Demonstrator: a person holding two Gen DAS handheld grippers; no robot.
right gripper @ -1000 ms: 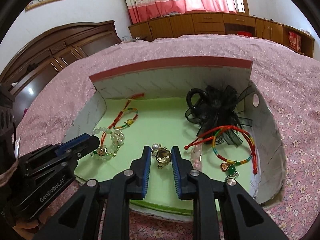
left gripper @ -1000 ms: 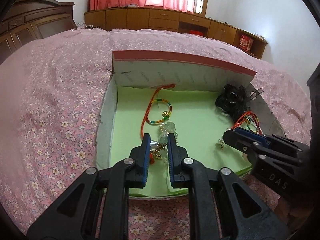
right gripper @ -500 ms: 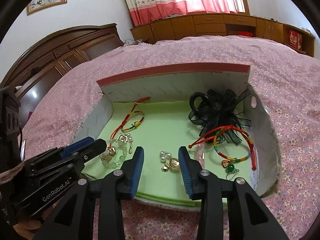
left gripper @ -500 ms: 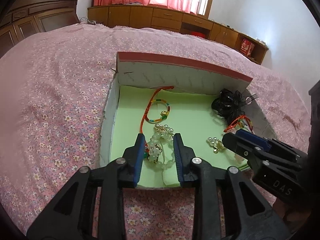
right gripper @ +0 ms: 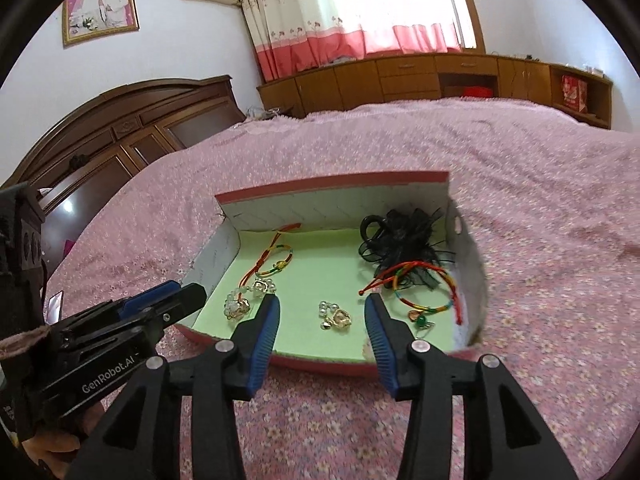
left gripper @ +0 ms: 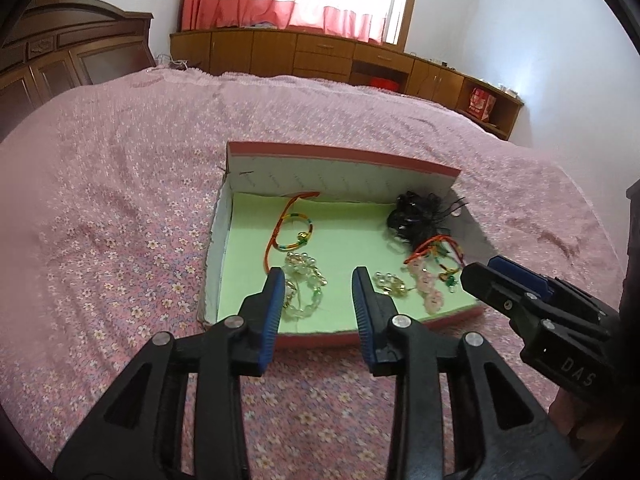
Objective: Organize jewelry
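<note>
Both grippers hanging w/ jaws spread, holding nothing: left gripper [left gripper: 318, 280] over the bead bracelet [left gripper: 302, 292], right gripper [right gripper: 322, 308] framing the gold charm [right gripper: 336, 317], all in tray [right gripper: 332, 200] on pink bedspread [right gripper: 540, 160].

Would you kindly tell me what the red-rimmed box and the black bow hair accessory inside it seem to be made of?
The red-rimmed box looks like matte cardboard: thin, slightly bent white walls with a frayed corner, lined with smooth pale green paper or foam. The black bow hair accessory appears to be sheer ribbon or mesh fabric, semi-transparent at its edges, with a glossy loop, possibly plastic.
</note>
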